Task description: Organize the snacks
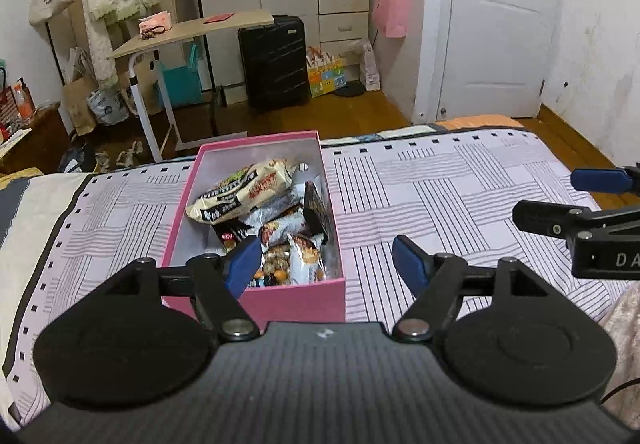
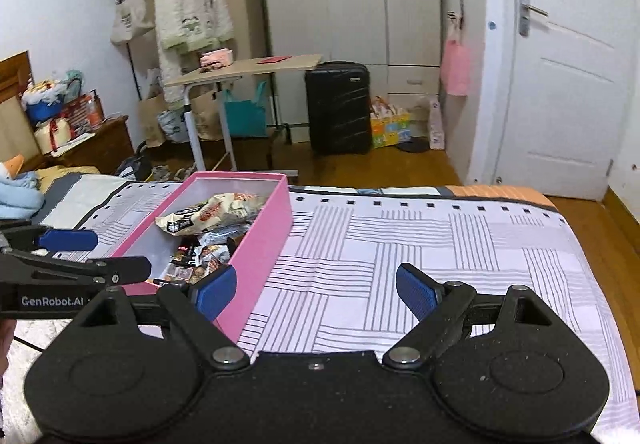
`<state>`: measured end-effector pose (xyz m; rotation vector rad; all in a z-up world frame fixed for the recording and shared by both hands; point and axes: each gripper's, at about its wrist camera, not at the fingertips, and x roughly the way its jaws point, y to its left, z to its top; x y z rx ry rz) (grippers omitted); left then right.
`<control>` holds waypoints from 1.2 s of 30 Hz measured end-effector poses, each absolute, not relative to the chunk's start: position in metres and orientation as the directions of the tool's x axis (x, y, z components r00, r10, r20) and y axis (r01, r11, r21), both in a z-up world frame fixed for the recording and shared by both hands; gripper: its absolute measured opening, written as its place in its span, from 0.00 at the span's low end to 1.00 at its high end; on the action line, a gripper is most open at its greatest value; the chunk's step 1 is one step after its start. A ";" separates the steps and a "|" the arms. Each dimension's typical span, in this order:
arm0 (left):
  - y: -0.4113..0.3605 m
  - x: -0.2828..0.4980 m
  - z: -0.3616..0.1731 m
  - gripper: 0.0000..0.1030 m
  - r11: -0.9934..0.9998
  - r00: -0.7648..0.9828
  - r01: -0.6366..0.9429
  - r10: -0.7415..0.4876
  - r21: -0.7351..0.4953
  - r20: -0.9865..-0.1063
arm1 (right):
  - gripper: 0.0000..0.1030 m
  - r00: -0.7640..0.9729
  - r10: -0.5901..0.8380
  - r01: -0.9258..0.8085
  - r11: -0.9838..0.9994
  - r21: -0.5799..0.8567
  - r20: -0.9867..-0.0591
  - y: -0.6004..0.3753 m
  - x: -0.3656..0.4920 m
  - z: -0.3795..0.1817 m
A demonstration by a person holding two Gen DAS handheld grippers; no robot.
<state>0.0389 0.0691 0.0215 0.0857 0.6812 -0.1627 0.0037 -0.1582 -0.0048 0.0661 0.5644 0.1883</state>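
Above the bed [image 1: 460, 179], left gripper [image 1: 330, 264] spread wide, empty, right gripper [image 2: 316, 290] likewise, pink snack box [image 1: 296, 300] below.

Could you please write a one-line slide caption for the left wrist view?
Open left gripper hovers empty over a pink box of snack packets on a striped bedspread.

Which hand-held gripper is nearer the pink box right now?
Left. The left hand-held gripper hangs open over the pink box's near end; the right hand-held gripper, also open, sits beside it over the bedsheet.
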 end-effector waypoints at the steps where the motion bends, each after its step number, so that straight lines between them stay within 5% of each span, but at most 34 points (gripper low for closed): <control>1: 0.066 0.037 0.021 0.70 0.984 0.764 0.177 -0.122 0.024 -0.633 | 0.87 0.829 0.189 -0.151 0.982 0.115 -0.526 -0.160 0.001 -0.006; 15: 0.052 0.015 0.011 0.95 0.991 0.781 0.127 -0.118 -0.029 -0.613 | 0.98 0.817 0.012 0.006 1.000 0.029 -0.576 -0.166 -0.012 -0.017; 36: 0.044 0.010 0.004 0.95 0.996 0.776 0.076 -0.031 0.044 -0.630 | 0.98 0.811 -0.009 0.052 0.997 0.057 -0.586 -0.172 -0.026 -0.020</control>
